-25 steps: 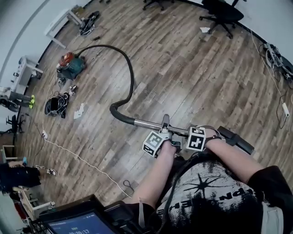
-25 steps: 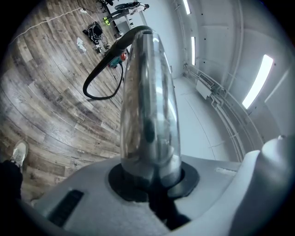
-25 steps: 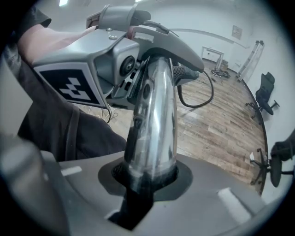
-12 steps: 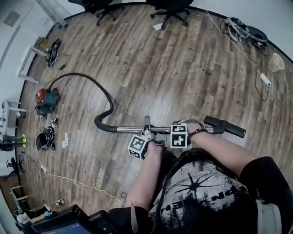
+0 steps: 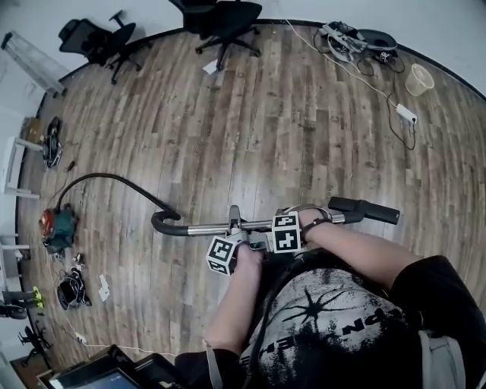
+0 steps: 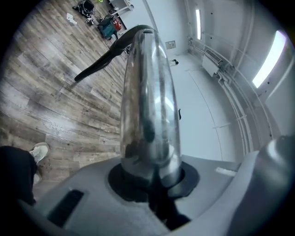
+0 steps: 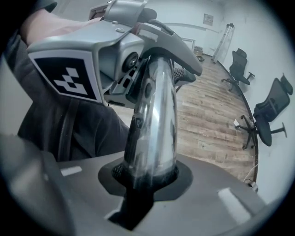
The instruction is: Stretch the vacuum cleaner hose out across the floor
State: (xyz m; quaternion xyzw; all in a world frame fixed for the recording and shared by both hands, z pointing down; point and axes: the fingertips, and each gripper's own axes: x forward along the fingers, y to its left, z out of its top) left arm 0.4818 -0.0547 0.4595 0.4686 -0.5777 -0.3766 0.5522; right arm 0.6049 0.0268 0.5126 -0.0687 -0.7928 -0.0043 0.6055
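Vacuum hose [image 5: 121, 179] reaches the small, indistinct cleaner [image 5: 58, 228]; left tongs [image 6: 150, 170], right tongs [image 7: 146, 177] clench its wand [image 5: 205, 226].

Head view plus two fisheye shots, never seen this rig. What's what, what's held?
No robot here: a person holds a two-jaw gripper in each hand. The head view comes from a camera on the person's head, looking down at a wood floor. The other two cameras ride on the grippers and look along their jaws. Both the left gripper and the right gripper clamp the metal tube, side by side; the marker cubes are parts of the grippers. From its bent end a black hose curves across the floor to the vacuum. Office chairs and cables lie farther off.
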